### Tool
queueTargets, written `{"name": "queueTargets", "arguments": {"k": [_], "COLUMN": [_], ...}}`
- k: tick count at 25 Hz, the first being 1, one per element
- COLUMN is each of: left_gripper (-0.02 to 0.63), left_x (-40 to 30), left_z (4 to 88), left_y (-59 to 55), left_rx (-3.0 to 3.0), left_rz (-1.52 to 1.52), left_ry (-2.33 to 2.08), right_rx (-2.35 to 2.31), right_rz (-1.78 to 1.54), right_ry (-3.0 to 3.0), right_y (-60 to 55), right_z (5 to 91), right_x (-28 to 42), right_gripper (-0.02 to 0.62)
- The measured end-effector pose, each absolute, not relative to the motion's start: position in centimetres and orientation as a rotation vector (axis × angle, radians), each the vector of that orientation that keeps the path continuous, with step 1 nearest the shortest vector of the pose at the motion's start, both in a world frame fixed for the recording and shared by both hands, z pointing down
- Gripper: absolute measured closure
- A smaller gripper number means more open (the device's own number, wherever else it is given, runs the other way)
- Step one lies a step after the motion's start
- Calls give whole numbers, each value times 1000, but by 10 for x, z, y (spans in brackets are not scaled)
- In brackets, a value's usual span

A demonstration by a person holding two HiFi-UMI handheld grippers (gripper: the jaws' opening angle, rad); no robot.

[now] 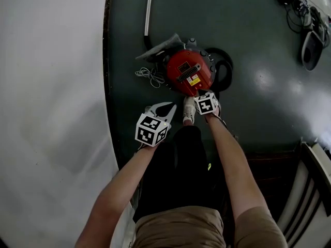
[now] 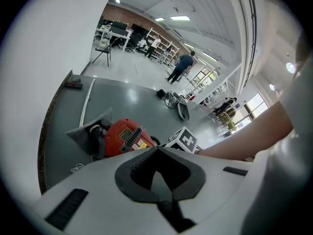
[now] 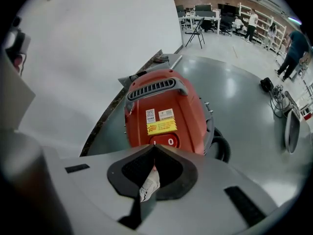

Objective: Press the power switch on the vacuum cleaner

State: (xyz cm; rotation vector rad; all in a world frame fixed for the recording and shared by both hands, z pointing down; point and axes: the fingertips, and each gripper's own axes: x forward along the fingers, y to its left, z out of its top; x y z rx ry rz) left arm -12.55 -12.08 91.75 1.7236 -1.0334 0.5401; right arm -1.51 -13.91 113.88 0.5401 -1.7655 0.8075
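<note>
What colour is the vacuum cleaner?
The vacuum cleaner is red, clearest in the right gripper view.

We see the vacuum cleaner (image 1: 189, 72) on the floor (image 1: 248, 45), wall (image 1: 51, 87) to its left, cord (image 1: 150, 76) left of it, hose (image 1: 223, 68) right; the right gripper (image 3: 154, 146) just before it, the left gripper (image 1: 168, 107) leftward.

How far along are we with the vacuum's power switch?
Done: the right gripper, jaws shut, is lined up with its tips at the near edge of the red power switch on the vacuum cleaner. In hand: the aim; whether the tips touch it cannot be told. Left: the press itself. The left gripper, shut and empty, hangs off to the side.
</note>
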Motion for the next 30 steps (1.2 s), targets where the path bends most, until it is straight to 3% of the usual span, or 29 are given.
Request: {"name": "queueTargets", "arguments": {"k": [16, 24, 30], "left_gripper": [600, 600, 600], "left_x": [-150, -125, -93], "left_z": [927, 850, 786], "left_y": [-136, -139, -129], "left_rx": [1804, 1856, 1931], "left_rz": [597, 532, 509], "left_ry": [-1055, -1083, -1103], "right_rx": [489, 448, 538], "right_rz": [817, 1071, 1361], "right_ry": [-1533, -1783, -2080], "right_y": [-136, -145, -172], "right_z": [1171, 1079, 944], "right_x": [-16, -21, -14], "right_gripper": [584, 583, 583]}}
